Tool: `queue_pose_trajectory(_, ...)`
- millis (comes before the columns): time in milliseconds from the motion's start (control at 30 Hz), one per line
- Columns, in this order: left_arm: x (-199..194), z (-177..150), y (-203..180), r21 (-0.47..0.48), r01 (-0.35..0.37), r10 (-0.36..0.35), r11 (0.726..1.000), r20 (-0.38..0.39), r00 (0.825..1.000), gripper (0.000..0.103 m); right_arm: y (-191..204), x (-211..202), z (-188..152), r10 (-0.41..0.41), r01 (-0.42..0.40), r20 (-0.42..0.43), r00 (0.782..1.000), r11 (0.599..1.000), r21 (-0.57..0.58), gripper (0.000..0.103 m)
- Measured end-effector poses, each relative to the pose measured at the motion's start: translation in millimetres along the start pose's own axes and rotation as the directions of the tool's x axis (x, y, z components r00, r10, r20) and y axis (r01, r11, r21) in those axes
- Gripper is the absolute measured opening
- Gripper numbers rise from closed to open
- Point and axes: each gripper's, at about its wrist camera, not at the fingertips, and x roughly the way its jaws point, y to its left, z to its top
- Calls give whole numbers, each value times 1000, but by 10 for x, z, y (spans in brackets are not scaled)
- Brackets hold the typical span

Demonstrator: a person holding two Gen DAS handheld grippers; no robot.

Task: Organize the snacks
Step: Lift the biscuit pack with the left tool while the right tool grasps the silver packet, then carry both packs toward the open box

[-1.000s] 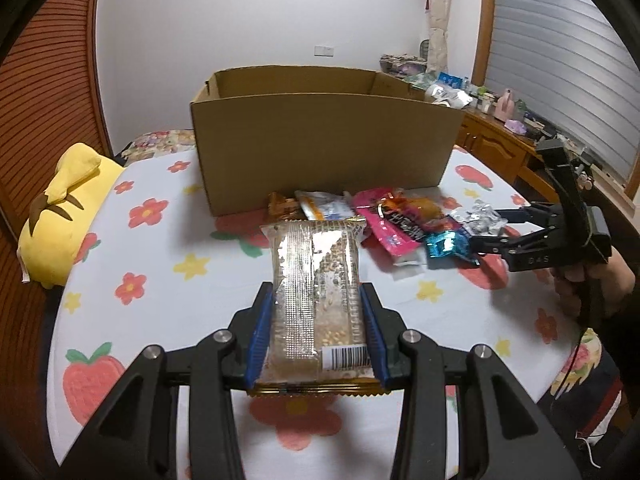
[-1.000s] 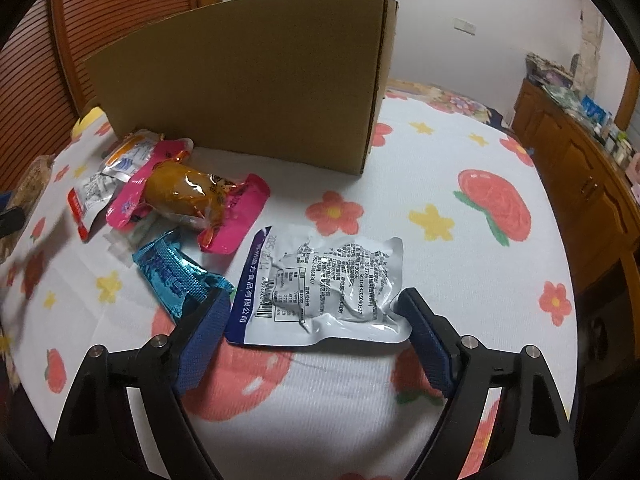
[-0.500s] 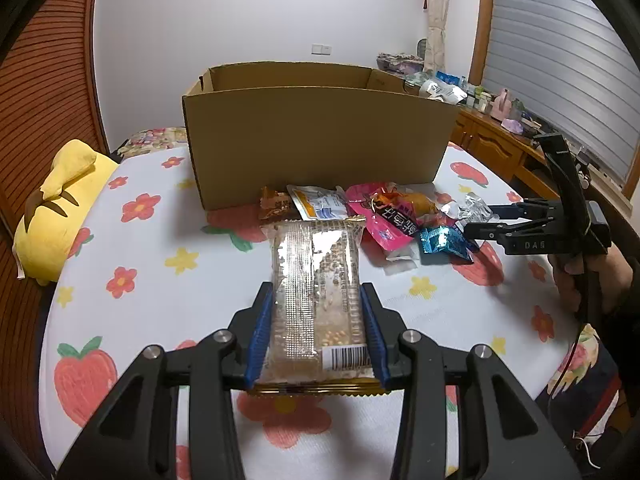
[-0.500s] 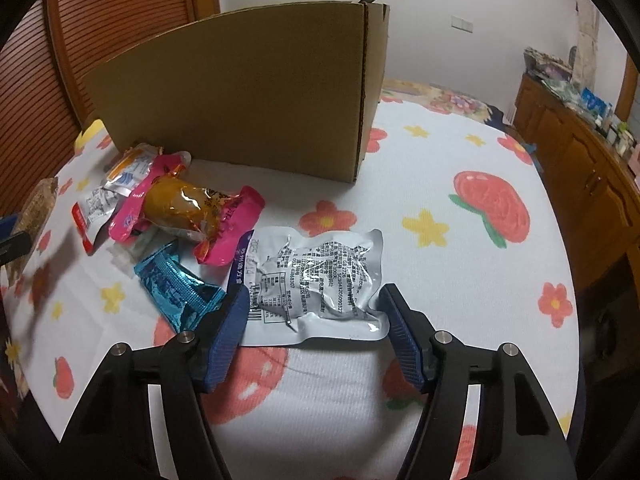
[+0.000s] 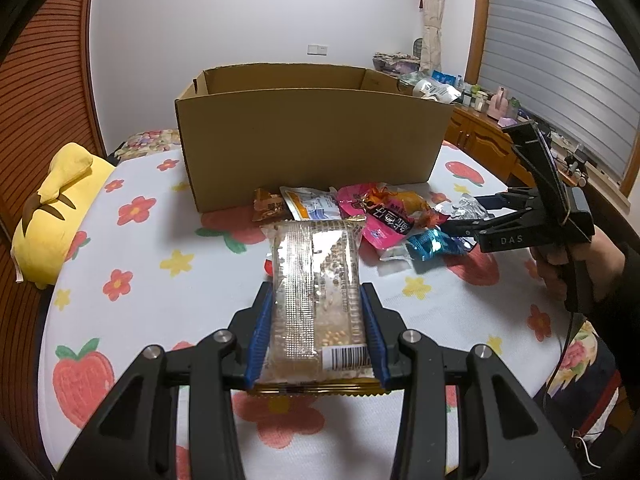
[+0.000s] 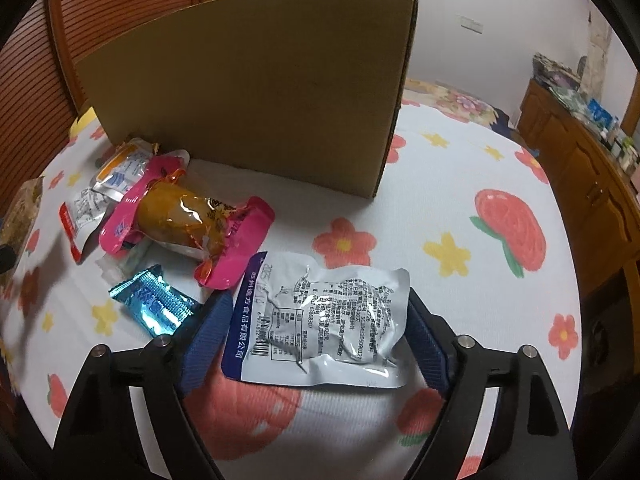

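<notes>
My left gripper (image 5: 316,320) is shut on a clear-wrapped grain bar (image 5: 316,292) and holds it above the table, short of the open cardboard box (image 5: 312,140). My right gripper (image 6: 316,328) has its blue pads on both sides of a silver foil pouch (image 6: 320,320), closing on it as it lies on the table. The right gripper also shows in the left wrist view (image 5: 476,216). A pink packet with an orange snack (image 6: 188,224), a blue foil candy (image 6: 154,304) and white sachets (image 6: 108,184) lie before the box (image 6: 256,92).
The floral tablecloth (image 5: 132,256) covers a round table. A yellow plush (image 5: 52,208) lies at its left edge. A wooden cabinet (image 6: 580,168) with clutter stands at the right. A small brown packet (image 5: 270,208) lies by the box front.
My left gripper has lifted the grain bar and drawn back a little. My right gripper has moved forward around the silver pouch and its jaws have narrowed onto it.
</notes>
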Motion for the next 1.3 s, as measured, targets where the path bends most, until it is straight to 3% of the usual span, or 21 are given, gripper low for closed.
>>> queue_pose_trajectory(67,2,-6,1,-2,0,0,1000,-1,1000,41,-19,-18,-15,10,-10,4,1000,1000,6,75)
queue_pose_trajectory(133,3,-11,1,-4,2,-2,1000,-1,1000,41,-70,-50,-23,21,-21,16,1000,999,28,61)
queue_pose_trajectory(300,1,-9,-28,-2,7,-7,1000,-1,1000,41,-107,-96,-58,44,-45,25,999,998,37,59)
queue_pose_trajectory(467,-1,-5,-31,0,6,-6,1000,0,1000,41,-91,-197,-75,43,-46,50,998,998,48,49)
queue_pose_trajectory(567,-5,1,-29,-2,7,-7,1000,2,1000,41,-113,-293,-80,55,-60,72,996,997,56,37)
queue_pose_trajectory(633,-8,6,-36,-3,8,-8,1000,4,1000,41,-149,-380,-65,67,-74,93,993,994,74,24)
queue_pose_trajectory(733,-19,9,-47,-1,11,-11,1000,7,1000,41,-141,-468,-28,68,-76,107,992,995,72,16)
queue_pose_trajectory(1300,-83,182,-67,13,13,-14,1000,41,999,41,118,-849,36,17,-11,159,987,999,-38,14)
